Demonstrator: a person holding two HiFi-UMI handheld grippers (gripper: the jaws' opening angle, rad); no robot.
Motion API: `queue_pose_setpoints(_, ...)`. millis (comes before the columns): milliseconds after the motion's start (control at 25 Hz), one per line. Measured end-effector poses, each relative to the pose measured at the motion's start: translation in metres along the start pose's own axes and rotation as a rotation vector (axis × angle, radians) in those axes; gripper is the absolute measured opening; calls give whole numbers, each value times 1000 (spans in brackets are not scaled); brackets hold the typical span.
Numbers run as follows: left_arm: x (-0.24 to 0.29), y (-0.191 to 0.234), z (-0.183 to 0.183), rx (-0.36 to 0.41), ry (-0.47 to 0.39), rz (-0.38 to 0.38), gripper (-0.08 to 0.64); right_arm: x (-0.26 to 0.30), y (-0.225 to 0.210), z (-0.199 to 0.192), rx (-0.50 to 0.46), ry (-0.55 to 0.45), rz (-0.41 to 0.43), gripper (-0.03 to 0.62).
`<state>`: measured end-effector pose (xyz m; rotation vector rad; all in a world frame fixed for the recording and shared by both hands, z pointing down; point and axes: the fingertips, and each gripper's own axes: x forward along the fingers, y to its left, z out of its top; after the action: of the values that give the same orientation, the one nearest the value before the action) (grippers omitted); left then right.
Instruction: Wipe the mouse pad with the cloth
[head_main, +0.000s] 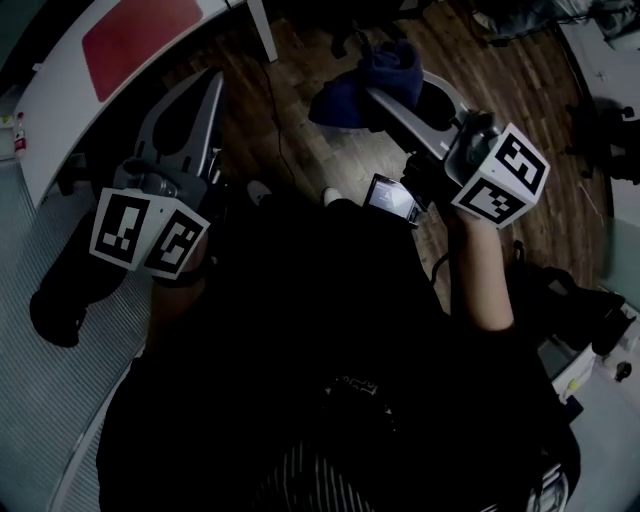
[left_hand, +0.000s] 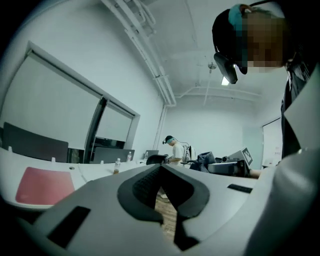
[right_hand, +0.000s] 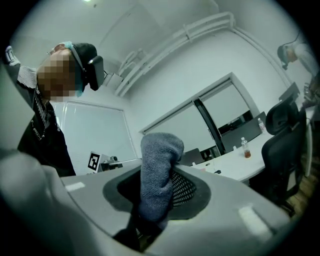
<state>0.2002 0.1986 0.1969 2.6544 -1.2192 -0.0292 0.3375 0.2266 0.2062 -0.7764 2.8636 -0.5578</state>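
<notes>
Cloth (right_hand: 160, 155) inside right tool (right_hand: 152, 210)

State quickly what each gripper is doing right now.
Left gripper: closed, empty.
Right gripper: closed on the blue-grey knitted cloth.

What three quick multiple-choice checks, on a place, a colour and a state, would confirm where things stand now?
1. Where does the mouse pad lie? A on the white table; B on the floor; C on a chair.
2. What colour is the mouse pad? A red; B green; C yellow.
3. What is the right gripper doing? A open, empty; B shut on the cloth; C shut on a bottle.
Answers: 1 A, the head view shows it flat on the white table; 2 A, it is plainly red; 3 B, the right gripper view shows the jaws pinching the cloth.
</notes>
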Motion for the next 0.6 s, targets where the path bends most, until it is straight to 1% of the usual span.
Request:
queue_pose_setpoints(160, 6, 25, 14, -74, -40, -105, -1, 42, 5, 9, -25, -5, -23, 113)
queue_pose_setpoints(240, 4, 46, 21, -74, -43, -155, 0, 80, 13, 11, -52, 4, -13, 113)
queue_pose_setpoints(320, -4, 66, 25, -58, -41, -189, 0, 117, 22, 10, -70, 19, 3, 114)
queue_pose_setpoints(440, -15, 72, 30, -16, -37, -211, 0, 139, 27, 9, -68, 30, 27, 114)
queue_pose_setpoints(520, -23, 71, 32, 6, -34, -203, 0, 141, 28, 8, -49, 35, 42, 114)
queue_pose_setpoints(600, -36, 87, 33, 11, -35, -178, 0, 156, 32, 3, -38, 48, 60, 114)
